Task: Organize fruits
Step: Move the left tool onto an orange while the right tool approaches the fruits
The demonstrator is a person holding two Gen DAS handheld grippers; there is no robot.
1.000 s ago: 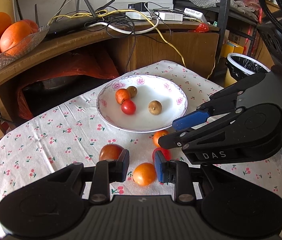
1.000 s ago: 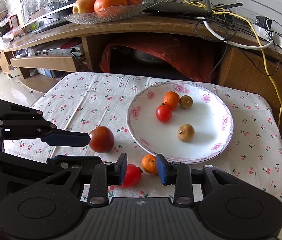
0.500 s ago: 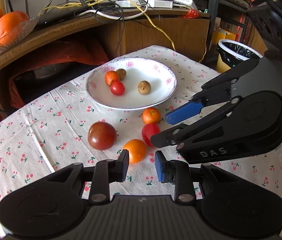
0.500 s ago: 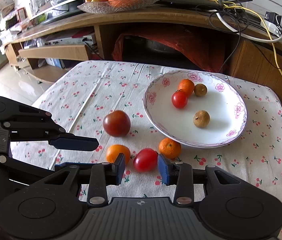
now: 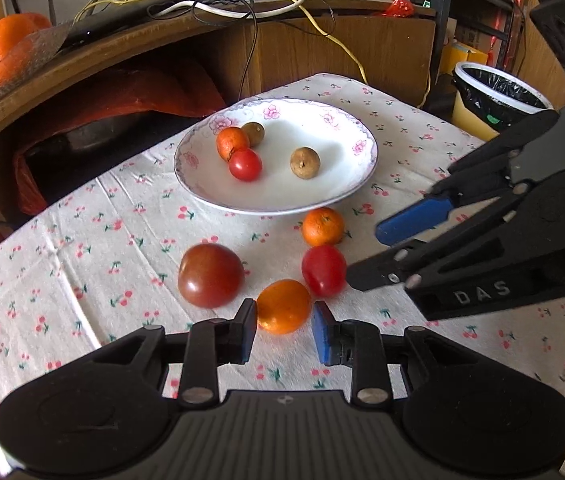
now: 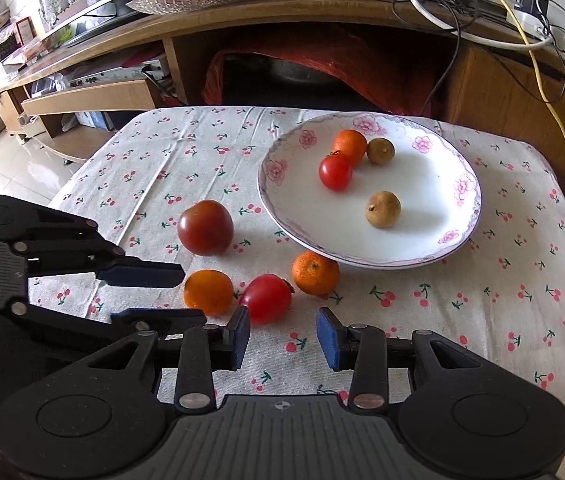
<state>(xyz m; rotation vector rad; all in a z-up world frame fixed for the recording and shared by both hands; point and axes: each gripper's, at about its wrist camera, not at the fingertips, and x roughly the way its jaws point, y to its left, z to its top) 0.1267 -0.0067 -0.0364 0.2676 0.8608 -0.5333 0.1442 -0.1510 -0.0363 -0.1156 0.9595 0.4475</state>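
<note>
On the surface [image 5: 82, 272] before the plate [image 5: 346, 196], both tongs, left [image 5: 284, 330] and right [image 6: 283, 334], spread, left's just opening around an orange [image 5: 283, 306], nothing pinched.

A matt, creased cotton-like cloth [image 6: 442, 320] printed with cherries covers the bench. The plate [image 6: 458, 240] looks like glossy glazed ceramic, and the red tomato [image 6: 266, 298] has smooth, shiny skin. The cabinet [image 6: 494, 96] behind is varnished wood

"DAS" in pale letters on right hand-held gripper [image 5: 366, 254] side; white box label unreadable.
</note>
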